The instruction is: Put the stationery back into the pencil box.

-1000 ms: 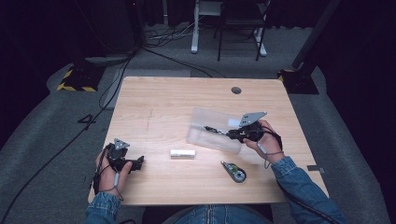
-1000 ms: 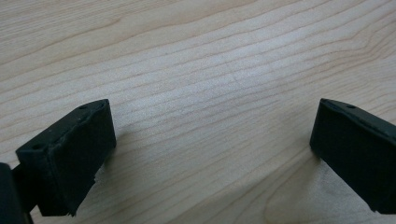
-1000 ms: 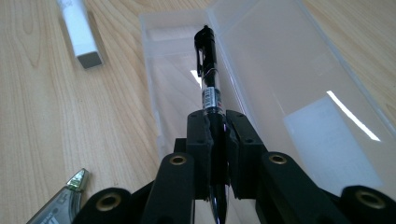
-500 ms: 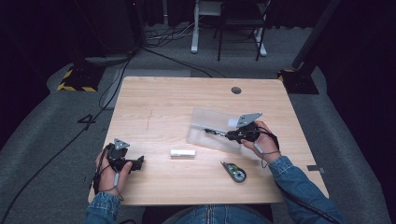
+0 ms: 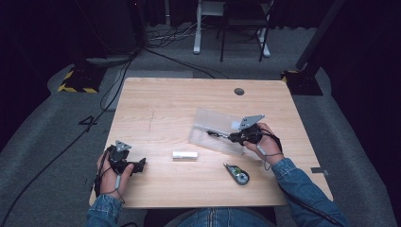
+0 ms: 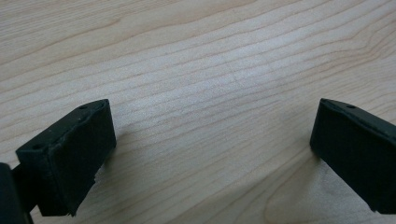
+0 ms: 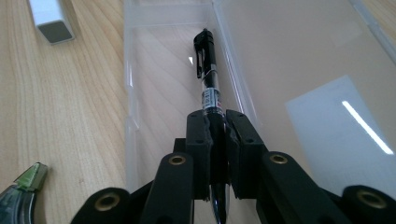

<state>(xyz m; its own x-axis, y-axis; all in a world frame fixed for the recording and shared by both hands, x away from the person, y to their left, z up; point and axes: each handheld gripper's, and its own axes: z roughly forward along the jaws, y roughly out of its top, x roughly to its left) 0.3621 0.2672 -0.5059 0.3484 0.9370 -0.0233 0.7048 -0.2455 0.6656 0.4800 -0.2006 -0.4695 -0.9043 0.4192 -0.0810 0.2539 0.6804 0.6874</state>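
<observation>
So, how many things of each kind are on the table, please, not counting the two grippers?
Pen: 1
Clear plastic case: 1
White eraser: 1
Correction tape: 1
Total: 4

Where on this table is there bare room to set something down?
The whole far half of the table is bare, from the far edge to the clear case, apart from a small hole cover. The left-middle, between the left hand-held gripper and the case, is free too. The near right is crowded: white stick, correction tape, right hand-held gripper holding a pen.
</observation>
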